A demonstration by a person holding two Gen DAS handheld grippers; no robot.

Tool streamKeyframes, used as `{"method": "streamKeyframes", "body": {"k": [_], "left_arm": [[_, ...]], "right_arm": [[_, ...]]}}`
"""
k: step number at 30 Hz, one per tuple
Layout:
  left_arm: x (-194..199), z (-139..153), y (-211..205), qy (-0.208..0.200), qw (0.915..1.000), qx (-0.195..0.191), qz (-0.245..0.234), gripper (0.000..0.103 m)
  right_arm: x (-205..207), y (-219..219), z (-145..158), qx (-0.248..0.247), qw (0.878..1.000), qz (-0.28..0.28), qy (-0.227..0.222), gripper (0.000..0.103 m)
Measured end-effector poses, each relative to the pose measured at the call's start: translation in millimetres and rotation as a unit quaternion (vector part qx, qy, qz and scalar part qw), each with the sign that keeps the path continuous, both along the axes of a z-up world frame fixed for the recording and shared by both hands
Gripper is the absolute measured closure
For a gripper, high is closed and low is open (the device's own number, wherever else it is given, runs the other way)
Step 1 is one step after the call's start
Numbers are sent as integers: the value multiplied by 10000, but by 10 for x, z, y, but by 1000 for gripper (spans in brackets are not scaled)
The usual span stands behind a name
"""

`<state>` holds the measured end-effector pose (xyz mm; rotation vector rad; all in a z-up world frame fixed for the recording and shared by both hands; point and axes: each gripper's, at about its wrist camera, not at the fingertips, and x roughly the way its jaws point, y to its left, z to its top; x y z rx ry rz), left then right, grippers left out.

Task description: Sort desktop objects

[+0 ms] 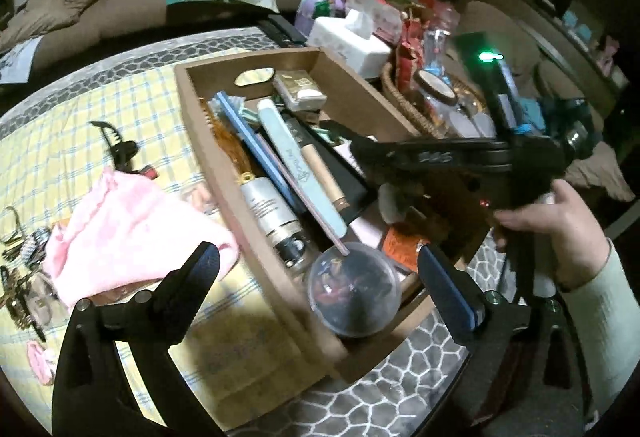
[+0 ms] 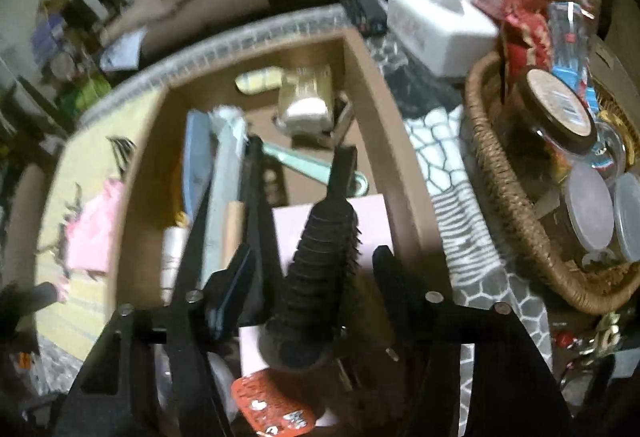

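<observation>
Wooden tray (image 1: 192,85) holds files, bottle, perhaps a hairbrush (image 2: 320,277).

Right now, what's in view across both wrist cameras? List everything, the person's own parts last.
tray: one, brown, mid-table, packed with items
round tub: one, clear, near end of the tray
nail file: one, pale blue, lying lengthwise in the tray
silver bottle: one, lying in the tray
hair brush: one, black, between the right gripper's fingers, over the tray
pink cloth: one, on the yellow checked cover, left of the tray
black clip: one, beyond the cloth
tissue box: one, white, behind the tray
basket: one, woven brown, right of the tray, holding jars
left gripper: black, open, empty
right gripper: black, open, pads clear of the brush
hand: one, on the right gripper
</observation>
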<state>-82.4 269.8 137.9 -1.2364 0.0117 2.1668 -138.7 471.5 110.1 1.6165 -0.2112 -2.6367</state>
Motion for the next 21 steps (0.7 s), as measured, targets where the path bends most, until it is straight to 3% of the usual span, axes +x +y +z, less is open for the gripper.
{"method": "streamKeyframes", "body": {"k": [4,5,6,7,11,21], "left_arm": [[-48,-23,114,-60,9998,158,-131,3],[-52,-28,134,-77,9997,196,-154,3],[-53,-30,149,-88,9996,225,-169,3],[-56,-35,169,-107,9994,268,-197,3],[-57,-58,169,-119,9992,308,-225,3],[-180,-165,-86,-314,9984,452,106,4]], "right_arm": [[-34,-71,-131,369,9985,109,-397,49],[-47,-81,-197,468,9973,148,-549,52],[-57,-73,-239,468,9967,164,-641,62],[-52,-59,-257,478,9966,144,-654,63],[21,21,-150,302,9986,118,-410,65],[122,123,518,59,9987,25,496,66]]}}
